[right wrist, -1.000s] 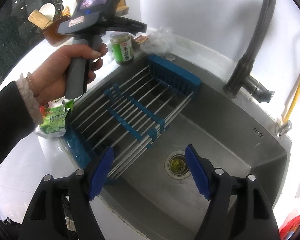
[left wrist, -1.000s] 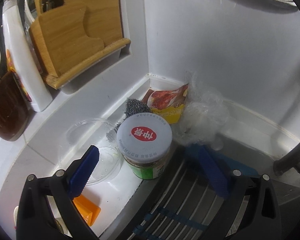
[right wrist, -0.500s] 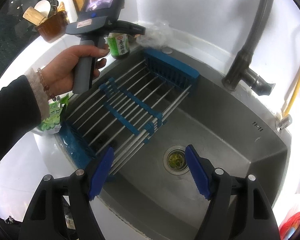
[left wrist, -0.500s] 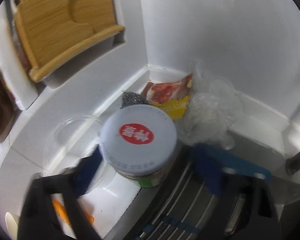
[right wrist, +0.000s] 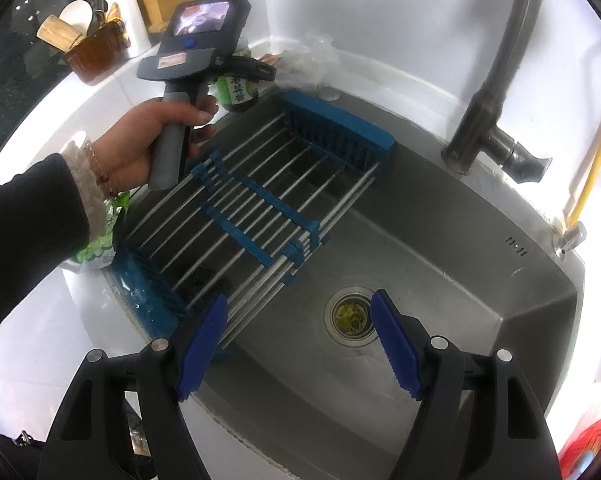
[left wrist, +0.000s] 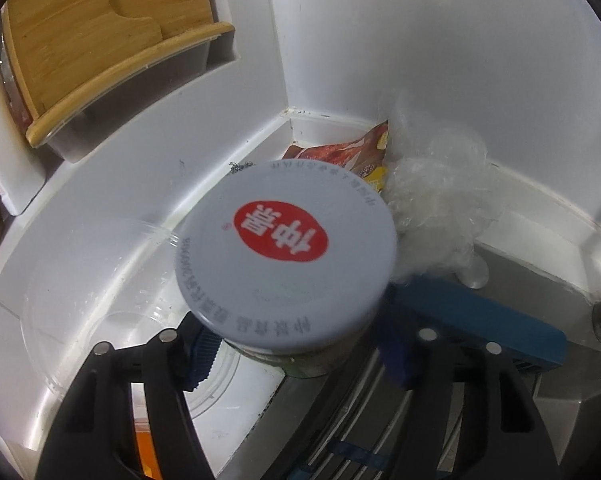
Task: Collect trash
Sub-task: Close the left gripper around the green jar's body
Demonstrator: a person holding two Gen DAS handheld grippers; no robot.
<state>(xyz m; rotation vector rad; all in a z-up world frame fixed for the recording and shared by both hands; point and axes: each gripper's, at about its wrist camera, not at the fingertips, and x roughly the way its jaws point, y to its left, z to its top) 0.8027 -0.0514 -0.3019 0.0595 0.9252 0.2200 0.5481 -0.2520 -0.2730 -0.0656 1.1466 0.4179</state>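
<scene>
A green-labelled jar with a white lid and red logo [left wrist: 284, 256] stands on the counter at the sink's corner, also seen small in the right wrist view [right wrist: 240, 92]. My left gripper [left wrist: 300, 360] has dropped around it; its jaws are closing, the blue pads [left wrist: 202, 356] flank the jar body close by, and I see no firm contact. Behind the jar lie a red and yellow snack wrapper [left wrist: 340, 152] and crumpled clear plastic [left wrist: 436, 200]. My right gripper [right wrist: 300, 344] hangs open over the steel sink [right wrist: 480, 280], holding nothing.
A blue and steel drain rack [right wrist: 260, 200] spans the sink's left half. A clear plastic tub [left wrist: 100, 280] sits left of the jar and a wooden board holder [left wrist: 100, 40] above it. The faucet [right wrist: 496, 80] rises at right. A green packet [right wrist: 96, 240] lies under the sleeve.
The left gripper has sunk toward the jar, which now fills the view, and its jaws have narrowed around it. The right gripper has stayed over the sink.
</scene>
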